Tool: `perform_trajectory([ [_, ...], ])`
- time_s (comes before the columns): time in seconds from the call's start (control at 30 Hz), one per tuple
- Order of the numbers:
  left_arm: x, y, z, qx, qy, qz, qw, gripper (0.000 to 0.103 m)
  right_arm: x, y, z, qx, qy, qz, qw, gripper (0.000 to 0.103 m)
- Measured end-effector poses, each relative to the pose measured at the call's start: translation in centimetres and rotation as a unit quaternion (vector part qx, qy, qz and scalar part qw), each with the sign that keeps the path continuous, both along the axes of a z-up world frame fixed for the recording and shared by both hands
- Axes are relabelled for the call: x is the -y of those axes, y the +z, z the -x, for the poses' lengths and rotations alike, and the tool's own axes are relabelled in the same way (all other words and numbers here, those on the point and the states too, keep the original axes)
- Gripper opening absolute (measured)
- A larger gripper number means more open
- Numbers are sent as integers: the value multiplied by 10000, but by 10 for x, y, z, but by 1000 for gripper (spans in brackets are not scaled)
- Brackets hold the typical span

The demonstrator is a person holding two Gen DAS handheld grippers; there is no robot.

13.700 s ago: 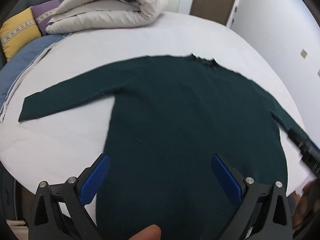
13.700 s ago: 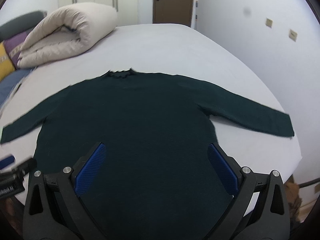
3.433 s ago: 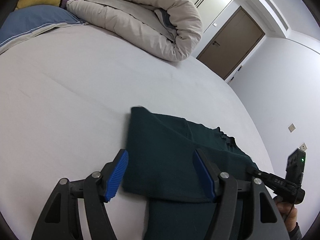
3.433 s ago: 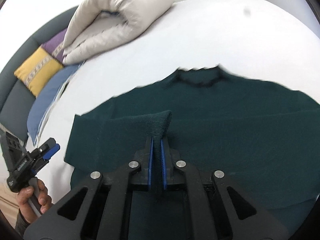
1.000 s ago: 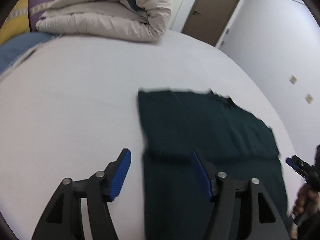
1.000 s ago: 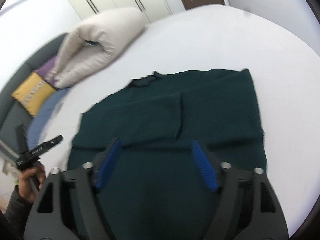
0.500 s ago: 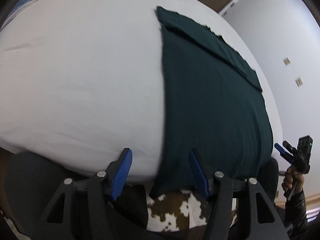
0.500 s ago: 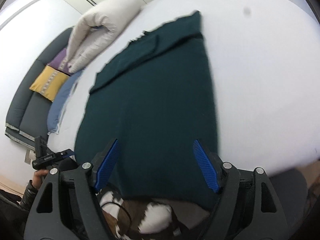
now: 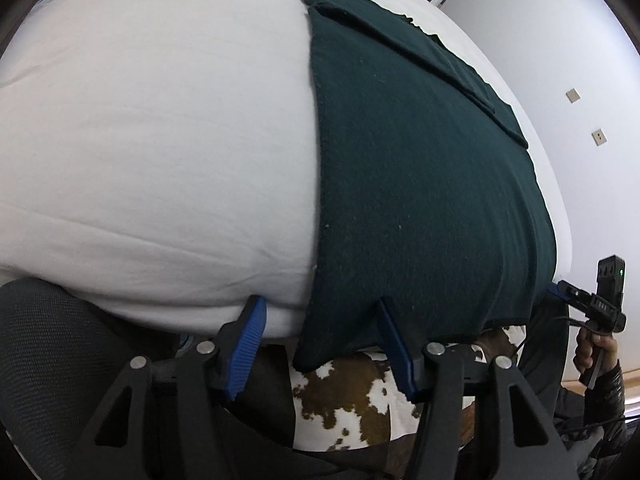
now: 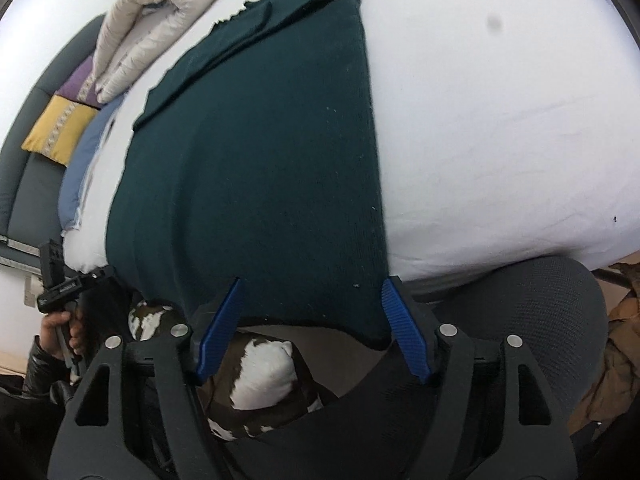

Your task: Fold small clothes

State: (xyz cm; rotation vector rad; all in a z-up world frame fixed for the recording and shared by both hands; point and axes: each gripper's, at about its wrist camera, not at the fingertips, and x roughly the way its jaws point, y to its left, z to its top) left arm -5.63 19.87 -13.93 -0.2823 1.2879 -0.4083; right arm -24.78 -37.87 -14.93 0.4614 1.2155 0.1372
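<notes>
The bed (image 9: pixel 140 140) fills both views, covered in a white sheet that bulges toward the near edge. On it lies the dark green sweater (image 9: pixel 420 184), spread flat in a long strip with both sleeves folded in across its far end near the collar. Its hem hangs a little over the near edge of the bed, above brown-and-white patterned fabric (image 9: pixel 340 404) on the person's lap.

At the far left corner of the bed, in the right wrist view, sits a rolled cream duvet (image 10: pixel 160 12). Beside it a yellow cushion (image 10: pixel 56 132) and a purple cushion (image 10: pixel 80 84) lean on a grey headboard, with a blue pillow (image 10: pixel 80 172) nearer along the left edge.

A dark grey mesh chair part (image 10: pixel 540 312) shows below the near edge of the bed.

The left gripper (image 9: pixel 322 344) points steeply down at the sweater's near left corner. Its blue fingers (image 9: pixel 246 340) are spread and closing; the hem corner hangs between them, the left pad clear of the cloth, and whether the right pad touches I cannot tell.

The right gripper (image 10: pixel 312 328) is at the near right corner of the sweater, its fingers (image 10: pixel 404 328) likewise spread and closing, with the hem between them and not pinched.

Each view catches the person's other hand (image 9: pixel 592 350) on the opposite gripper's handle.
</notes>
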Motion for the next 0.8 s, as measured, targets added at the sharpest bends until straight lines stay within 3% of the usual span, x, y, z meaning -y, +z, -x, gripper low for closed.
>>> perform_trajectory([
  [0.33,-1,-4,5,-53,-164,108,9998,56,-6,-5,-22,-680,93,622,9957,64],
  [0.67,10,-3,6,-53,-287,39,9996,56,-27,-21,-40,-855,685,1301,9854,66],
  [0.8,11,-4,7,-49,-257,21,9997,47,-29,-21,-43,-912,886,1203,9846,66],
])
